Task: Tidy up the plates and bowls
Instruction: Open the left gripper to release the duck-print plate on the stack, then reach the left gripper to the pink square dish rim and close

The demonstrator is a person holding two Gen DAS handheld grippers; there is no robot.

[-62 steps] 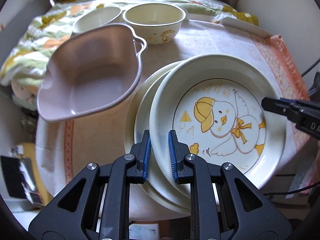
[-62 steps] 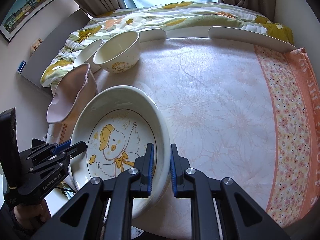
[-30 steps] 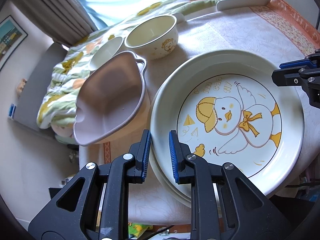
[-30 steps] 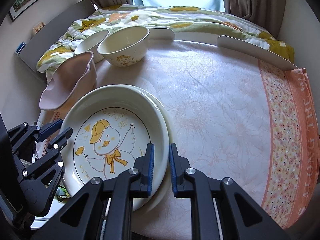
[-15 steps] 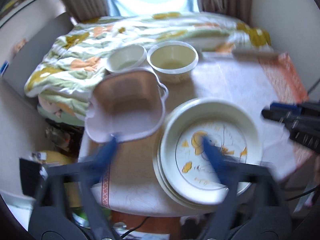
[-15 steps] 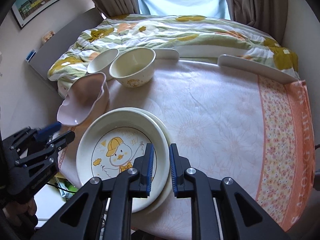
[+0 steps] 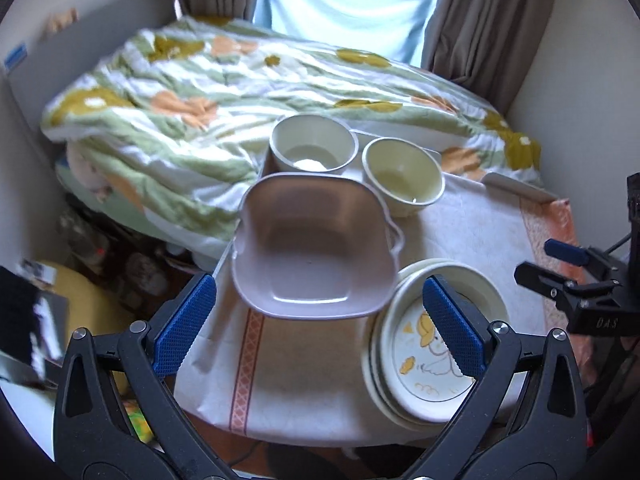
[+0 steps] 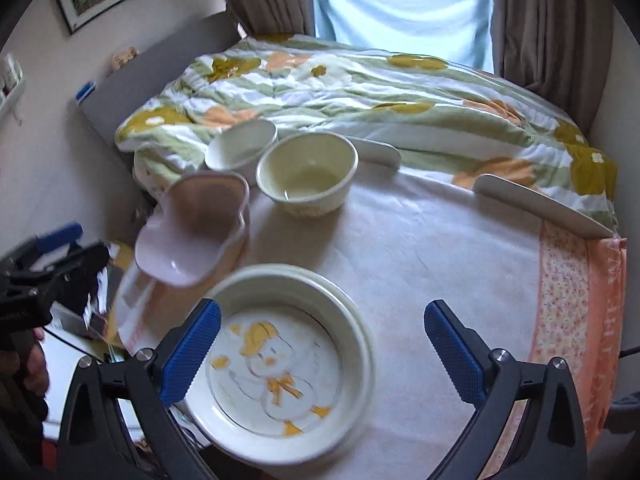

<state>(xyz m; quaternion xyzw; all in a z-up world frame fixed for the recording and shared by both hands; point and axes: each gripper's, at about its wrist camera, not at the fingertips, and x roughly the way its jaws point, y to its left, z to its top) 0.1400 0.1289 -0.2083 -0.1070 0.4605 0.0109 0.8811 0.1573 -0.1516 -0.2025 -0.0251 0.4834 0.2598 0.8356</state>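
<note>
A cream plate with a yellow chick picture (image 7: 430, 354) (image 8: 276, 364) lies on top of a stack of plates at the table's near left corner. A pink square bowl (image 7: 314, 246) (image 8: 192, 226) sits beside it. Two cream bowls stand behind: a smaller one (image 7: 314, 148) (image 8: 242, 148) and a larger one (image 7: 402, 176) (image 8: 308, 174). My left gripper (image 7: 320, 330) is open and empty, held above the pink bowl and the plates. My right gripper (image 8: 320, 344) is open and empty above the plate stack.
The table has a white floral cloth (image 8: 440, 248) with an orange patterned border (image 8: 576, 312). A bed with a flowered quilt (image 8: 360, 92) lies behind the table. White curved guards (image 8: 536, 204) stand at the table's far edge. Clutter lies on the floor to the left (image 7: 100, 264).
Both grippers let go of the chick plate, opened wide and pulled back and up. The plate now rests on the stack.
</note>
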